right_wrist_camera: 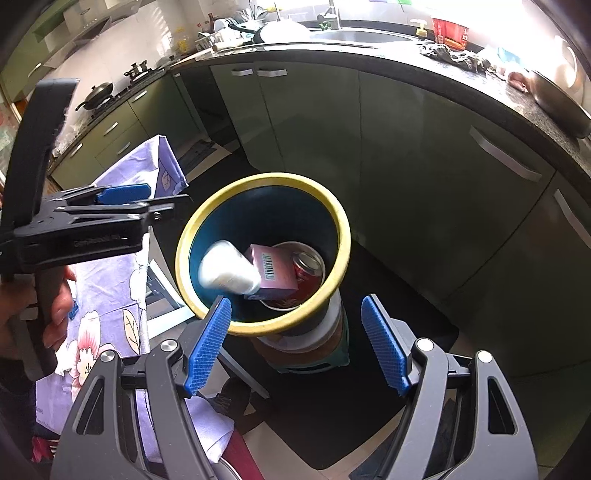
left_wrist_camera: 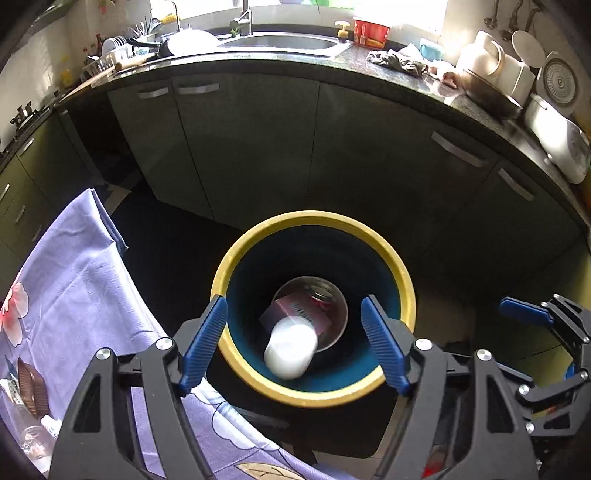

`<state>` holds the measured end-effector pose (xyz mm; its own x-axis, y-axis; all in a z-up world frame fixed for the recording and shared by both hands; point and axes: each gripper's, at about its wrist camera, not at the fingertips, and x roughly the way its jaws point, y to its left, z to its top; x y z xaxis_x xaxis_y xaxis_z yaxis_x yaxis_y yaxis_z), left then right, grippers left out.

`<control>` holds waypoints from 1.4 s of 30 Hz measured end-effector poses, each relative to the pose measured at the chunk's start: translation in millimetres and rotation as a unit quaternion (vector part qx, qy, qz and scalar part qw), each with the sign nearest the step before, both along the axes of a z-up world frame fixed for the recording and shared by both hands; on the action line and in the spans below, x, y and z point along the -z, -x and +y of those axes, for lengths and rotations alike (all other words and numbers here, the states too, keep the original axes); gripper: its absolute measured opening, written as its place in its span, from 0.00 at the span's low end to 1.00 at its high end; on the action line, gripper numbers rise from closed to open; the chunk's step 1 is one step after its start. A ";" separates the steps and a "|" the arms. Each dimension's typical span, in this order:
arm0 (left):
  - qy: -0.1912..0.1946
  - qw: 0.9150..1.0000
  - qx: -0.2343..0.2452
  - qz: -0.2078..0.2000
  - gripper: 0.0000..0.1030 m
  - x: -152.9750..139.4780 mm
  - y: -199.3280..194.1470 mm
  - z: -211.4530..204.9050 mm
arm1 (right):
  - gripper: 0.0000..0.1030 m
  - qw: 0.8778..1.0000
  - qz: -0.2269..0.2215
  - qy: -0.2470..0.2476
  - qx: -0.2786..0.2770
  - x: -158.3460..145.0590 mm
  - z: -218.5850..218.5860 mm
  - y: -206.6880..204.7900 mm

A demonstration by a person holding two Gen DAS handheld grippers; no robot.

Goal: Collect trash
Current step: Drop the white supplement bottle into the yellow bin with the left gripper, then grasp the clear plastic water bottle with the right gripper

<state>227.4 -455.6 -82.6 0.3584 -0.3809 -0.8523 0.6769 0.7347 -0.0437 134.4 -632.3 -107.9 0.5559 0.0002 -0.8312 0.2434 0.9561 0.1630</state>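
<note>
Poised wide open and empty above a yellow-rimmed bin (left_wrist_camera: 402, 284), the left gripper (left_wrist_camera: 295, 343), blue ribbed pads (left_wrist_camera: 205, 339) spread either side of the rim. Likewise open and empty, the right gripper (right_wrist_camera: 295, 347), hovering at the bin's near edge in its own view and glimpsed at the right edge of the left wrist view. Caught blurred just inside the bin's mouth, a white bottle-like object (left_wrist_camera: 291, 348), apart from both tools and touching neither pad. Deeper down on the bin's floor, a pink carton (right_wrist_camera: 273, 271) printed with a barcode, other lettering too blurred to read, beside a red drink can (right_wrist_camera: 308, 267), brand not legible. To the left of the bin, a lilac floral cloth (left_wrist_camera: 74, 266) draped over a surface. Seen in the right wrist view, a bare hand (right_wrist_camera: 55, 310) on the left tool's handle, faint embossed lettering on the tool body unreadable. Beyond, green cabinet doors (left_wrist_camera: 251, 147) under a dark countertop (left_wrist_camera: 351, 59), a steel sink (left_wrist_camera: 280, 42) at centre, and a red tub (left_wrist_camera: 371, 31) with unreadable print beside it.
</note>
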 end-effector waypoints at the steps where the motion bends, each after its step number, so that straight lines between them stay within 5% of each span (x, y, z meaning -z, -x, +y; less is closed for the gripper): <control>1: 0.004 1.000 0.002 0.001 0.69 -3.2 2.5 4.6 | 0.71 1.000 0.001 0.001 0.000 0.2 0.9 0.1; 11: 0.049 0.999 0.007 -0.011 0.72 -47.8 48.3 96.7 | 0.71 0.999 0.014 0.012 -0.026 -1.3 34.1 -12.6; 22: 0.087 0.992 -0.077 -0.058 0.76 -83.2 69.5 267.1 | 0.71 0.995 0.026 0.021 -0.097 -17.8 120.6 -31.9; 32: 0.060 0.974 -0.203 -0.074 0.77 -65.2 78.0 408.5 | 0.71 0.977 0.038 -0.038 -0.207 -36.8 242.6 -67.8; 42: 0.052 0.965 -0.246 -0.075 0.77 -51.3 77.8 464.8 | 0.74 0.956 0.084 -0.128 -0.250 -26.3 359.0 -97.0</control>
